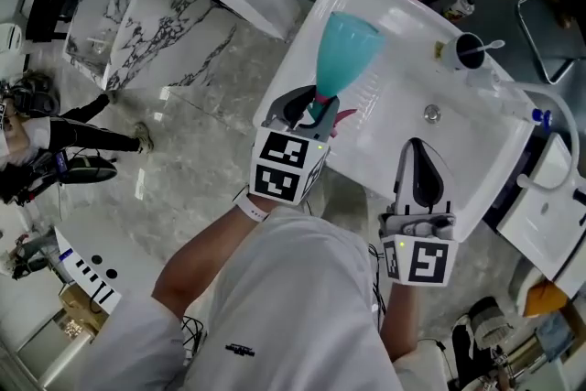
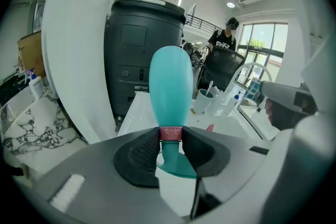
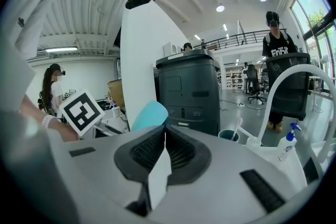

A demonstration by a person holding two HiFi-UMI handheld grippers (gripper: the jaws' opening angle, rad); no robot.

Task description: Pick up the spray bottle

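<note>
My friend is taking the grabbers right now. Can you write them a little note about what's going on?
Left gripper: shut on the teal plastic spray bottle, pads on its pink neck collar.
Right gripper: shut, nothing in it, off to the side.
Bottle: in the air over the white sink, body pointing away from the person.
Done: bottle picked up.
Left to do: just hold it steady.

The teal plastic spray bottle (image 1: 343, 50) is over the left end of the white sink (image 1: 476, 151), with a dark round cup (image 1: 467, 50) on its far rim.
</note>
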